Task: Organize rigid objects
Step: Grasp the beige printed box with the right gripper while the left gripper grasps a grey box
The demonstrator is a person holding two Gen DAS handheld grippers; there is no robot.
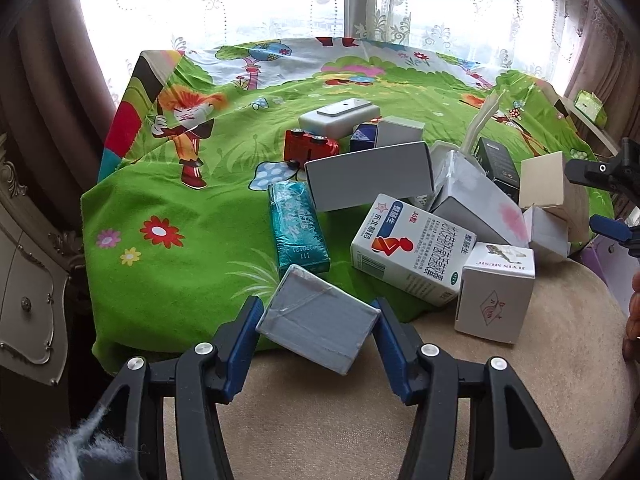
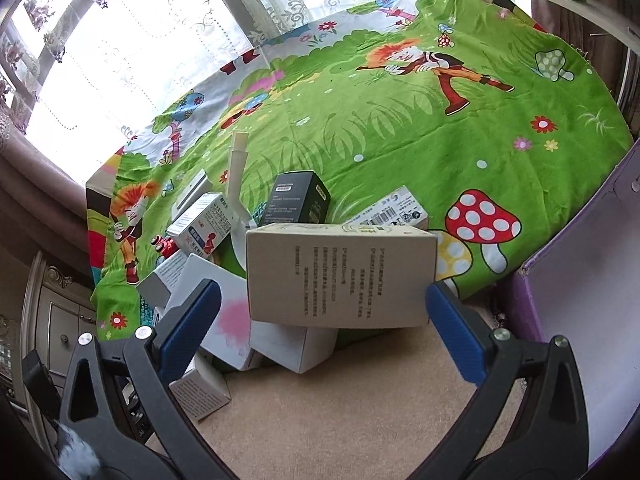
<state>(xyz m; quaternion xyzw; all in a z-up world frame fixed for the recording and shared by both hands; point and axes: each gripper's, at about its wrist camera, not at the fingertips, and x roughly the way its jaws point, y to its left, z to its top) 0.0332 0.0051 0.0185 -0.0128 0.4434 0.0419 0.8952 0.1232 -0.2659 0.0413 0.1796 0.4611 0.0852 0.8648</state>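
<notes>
1. left gripper [image 1: 318,320] clamped on a grey box [image 1: 318,322]; blue pads press both its short sides; box tilted, at the near edge of the green cartoon cloth [image 1: 180,272], over the beige surface [image 1: 320,420]
2. right gripper [image 2: 324,304] wide apart; tan printed carton [image 2: 340,276] sits between the pads, neither pad touching it; nothing held
3. tan carton rests on a white box with a pink smudge [image 2: 232,316] and another white box [image 2: 296,344]; black box [image 2: 296,200] just behind
4. clutter just past the grey box: teal packet [image 1: 298,228], white medicine carton [image 1: 408,248], small white music box [image 1: 496,292], large grey-white box [image 1: 368,176]; red toy car [image 1: 310,148] on its side behind
5. purple bin wall [image 2: 592,280] close on the right gripper's right side
</notes>
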